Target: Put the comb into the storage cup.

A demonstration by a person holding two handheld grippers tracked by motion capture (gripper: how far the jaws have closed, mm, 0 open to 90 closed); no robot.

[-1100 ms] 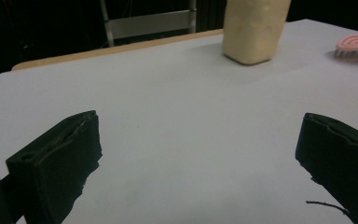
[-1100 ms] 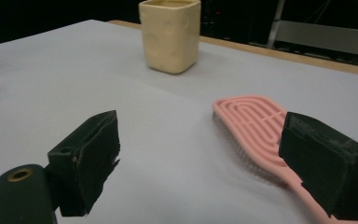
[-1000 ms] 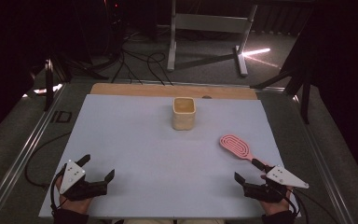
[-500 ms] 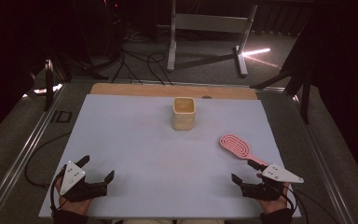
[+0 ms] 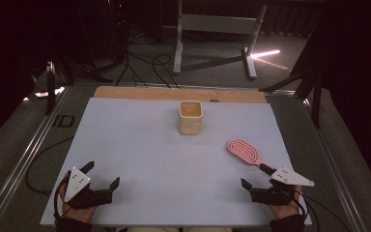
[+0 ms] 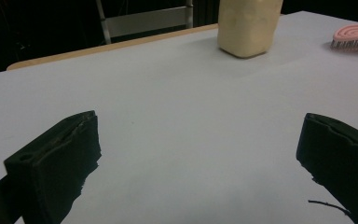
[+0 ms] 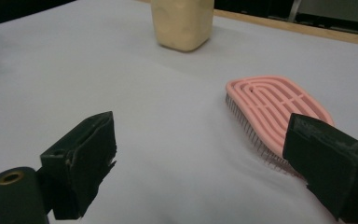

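A cream square cup (image 5: 190,117) stands upright at the far middle of the white table sheet (image 5: 140,145). A pink hairbrush (image 5: 245,151) lies flat to the right, its dark handle pointing at my right gripper (image 5: 255,176). That gripper is open at the near right; in the right gripper view the brush (image 7: 275,105) lies bristles down, with its near end behind the right jaw and nothing between the jaws (image 7: 200,135). My left gripper (image 5: 102,174) rests open at the near left over bare sheet (image 6: 198,126). From there the cup (image 6: 248,25) and brush (image 6: 356,37) are far ahead.
A wooden strip (image 5: 140,93) runs along the sheet's far edge. Metal rails (image 5: 24,159) border the table on both sides. Beyond the table stand a metal frame (image 5: 212,24) and floor cables (image 5: 145,63).
My right gripper has shifted slightly left, staying open by the brush handle. The left gripper, cup and brush have hardly moved.
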